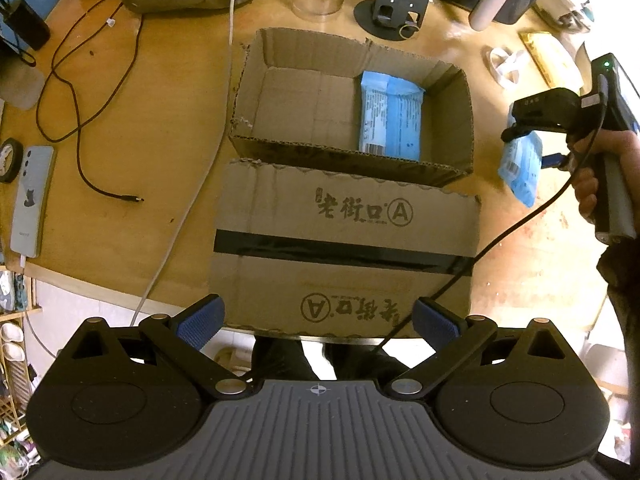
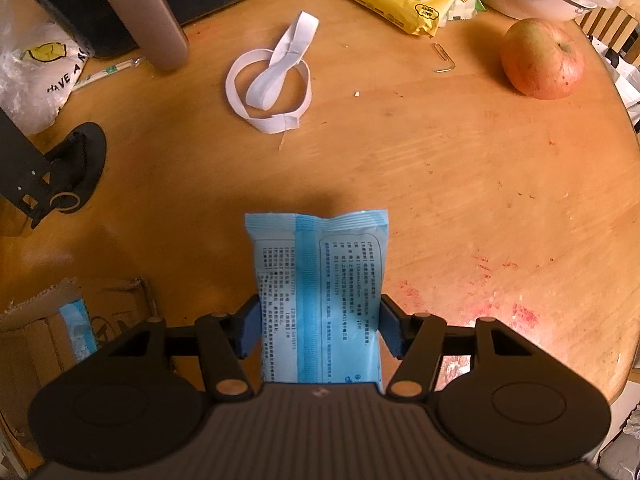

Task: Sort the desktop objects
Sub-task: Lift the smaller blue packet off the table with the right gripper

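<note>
Above the wooden table [image 2: 400, 168], the right gripper [image 2: 318, 328] pinches a blue tissue packet [image 2: 320, 280] between its narrowed fingers. Left of it, the left gripper [image 1: 318, 322] hangs wide apart and empty over a cardboard box [image 1: 256, 120] containing another blue packet [image 1: 390, 116].

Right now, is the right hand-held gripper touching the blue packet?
Touching. In the right wrist view, both pads of the right hand-held gripper press against the sides of the blue packet, holding it above the table.
</note>
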`<state>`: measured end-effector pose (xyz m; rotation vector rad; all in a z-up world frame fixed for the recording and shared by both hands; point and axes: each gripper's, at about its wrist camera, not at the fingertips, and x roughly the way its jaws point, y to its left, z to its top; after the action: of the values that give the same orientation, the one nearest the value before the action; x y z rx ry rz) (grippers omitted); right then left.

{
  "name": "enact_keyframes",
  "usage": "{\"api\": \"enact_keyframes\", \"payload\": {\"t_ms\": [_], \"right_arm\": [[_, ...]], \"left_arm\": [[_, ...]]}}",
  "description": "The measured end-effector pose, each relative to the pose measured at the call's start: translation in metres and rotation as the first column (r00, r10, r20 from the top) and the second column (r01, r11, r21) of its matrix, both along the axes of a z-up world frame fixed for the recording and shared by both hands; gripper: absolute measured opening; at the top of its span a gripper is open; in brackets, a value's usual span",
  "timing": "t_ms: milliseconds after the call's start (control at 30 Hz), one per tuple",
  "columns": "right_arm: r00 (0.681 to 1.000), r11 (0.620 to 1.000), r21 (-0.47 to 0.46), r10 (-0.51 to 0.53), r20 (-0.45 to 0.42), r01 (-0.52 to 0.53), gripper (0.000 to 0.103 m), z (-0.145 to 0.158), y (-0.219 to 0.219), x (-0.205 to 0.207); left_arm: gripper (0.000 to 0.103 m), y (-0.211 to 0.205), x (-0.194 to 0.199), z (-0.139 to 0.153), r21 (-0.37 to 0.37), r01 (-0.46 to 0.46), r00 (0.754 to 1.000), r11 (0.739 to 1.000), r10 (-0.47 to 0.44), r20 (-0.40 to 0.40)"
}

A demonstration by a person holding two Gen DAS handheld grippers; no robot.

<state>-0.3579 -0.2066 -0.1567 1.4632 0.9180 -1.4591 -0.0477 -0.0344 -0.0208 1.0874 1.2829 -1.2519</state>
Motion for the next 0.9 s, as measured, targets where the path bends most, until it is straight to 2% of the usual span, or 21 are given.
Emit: {"api": "enact_keyframes", "payload": {"t_ms": [900], "right_arm": [[1.0, 0.999, -0.036, -0.011, -0.001, 0.011, 0.058, 0.03, 0.015, -0.005]], "left_arm": [[0.103, -0.009, 0.006, -0.003, -0.004, 0.061, 0.998, 0.998, -0.061, 0.025]]}}
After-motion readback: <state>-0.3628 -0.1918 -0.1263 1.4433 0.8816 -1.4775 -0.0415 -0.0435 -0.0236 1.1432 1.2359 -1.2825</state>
